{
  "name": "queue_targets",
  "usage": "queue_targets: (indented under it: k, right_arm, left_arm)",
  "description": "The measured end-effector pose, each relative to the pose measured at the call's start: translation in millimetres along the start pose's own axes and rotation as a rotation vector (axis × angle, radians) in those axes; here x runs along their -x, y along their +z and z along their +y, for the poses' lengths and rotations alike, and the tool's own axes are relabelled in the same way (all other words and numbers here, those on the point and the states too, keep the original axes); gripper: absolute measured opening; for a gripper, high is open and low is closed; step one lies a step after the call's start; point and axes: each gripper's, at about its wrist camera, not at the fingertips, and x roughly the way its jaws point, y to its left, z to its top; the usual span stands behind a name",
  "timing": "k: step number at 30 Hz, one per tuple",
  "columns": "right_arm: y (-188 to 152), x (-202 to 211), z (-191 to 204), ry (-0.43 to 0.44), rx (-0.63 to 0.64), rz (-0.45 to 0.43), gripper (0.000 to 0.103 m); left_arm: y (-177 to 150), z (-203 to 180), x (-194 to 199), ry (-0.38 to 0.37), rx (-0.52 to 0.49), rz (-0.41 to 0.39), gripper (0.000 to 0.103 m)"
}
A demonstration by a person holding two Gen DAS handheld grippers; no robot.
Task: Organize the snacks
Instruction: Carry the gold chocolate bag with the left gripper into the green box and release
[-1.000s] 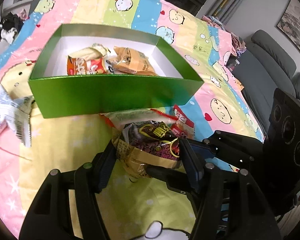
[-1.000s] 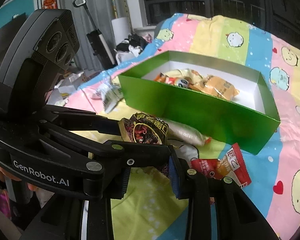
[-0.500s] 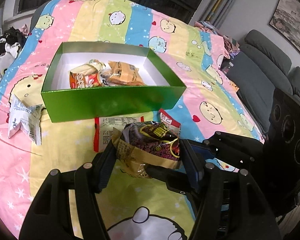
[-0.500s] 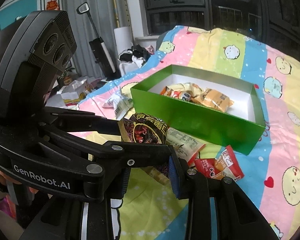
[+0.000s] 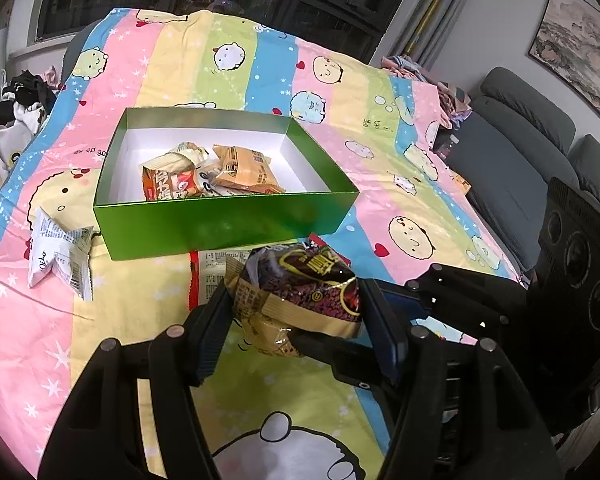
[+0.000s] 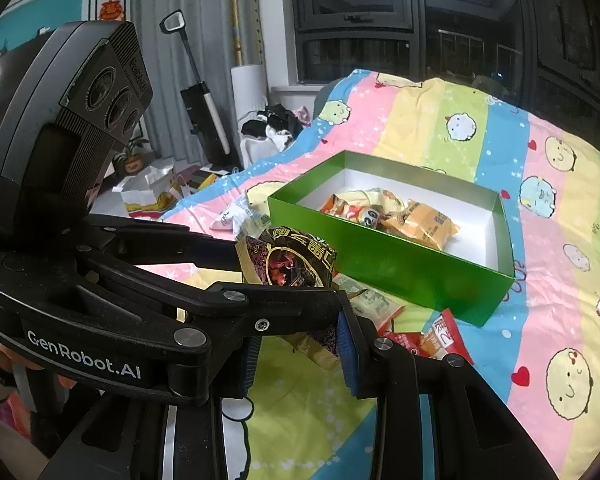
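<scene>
A dark purple and gold snack packet [image 5: 300,292] is held above the bedspread between both grippers. My left gripper [image 5: 296,328] is shut on it. My right gripper [image 6: 300,348] is shut on the same packet's lower part [image 6: 296,264] from the other side. The green box [image 5: 228,224] lies beyond on the bed and holds several orange and yellow snack packets [image 5: 212,176]; it also shows in the right wrist view [image 6: 392,264]. A white packet with text [image 5: 212,268] and a red packet [image 6: 432,340] lie in front of the box.
A white snack packet [image 5: 56,252] lies left of the box on the striped cartoon bedspread [image 5: 260,68]. A grey sofa [image 5: 520,152] stands to the right. A vacuum [image 6: 200,112] and bags [image 6: 148,192] stand on the floor to the left.
Both grippers have risen and drawn back from the green box with the dark packet held between them. The box now looks smaller and farther away.
</scene>
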Motion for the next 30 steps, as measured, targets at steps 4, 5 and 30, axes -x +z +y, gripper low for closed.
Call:
queue_targets:
  k: [4, 5, 30]
  right_arm:
    - [0.2, 1.9, 2.3, -0.006, 0.006, -0.006, 0.036]
    - [0.7, 1.8, 2.4, -0.007, 0.008, -0.006, 0.036]
    - [1.0, -8.1, -8.7, -0.008, -0.005, 0.004, 0.036]
  left_arm:
    - [0.5, 0.2, 1.8, -0.004, 0.000, -0.009, 0.063]
    - [0.8, 0.4, 2.0, -0.004, -0.001, -0.011, 0.063]
    - [9.3, 7.3, -17.1, 0.000, 0.000, 0.015, 0.063]
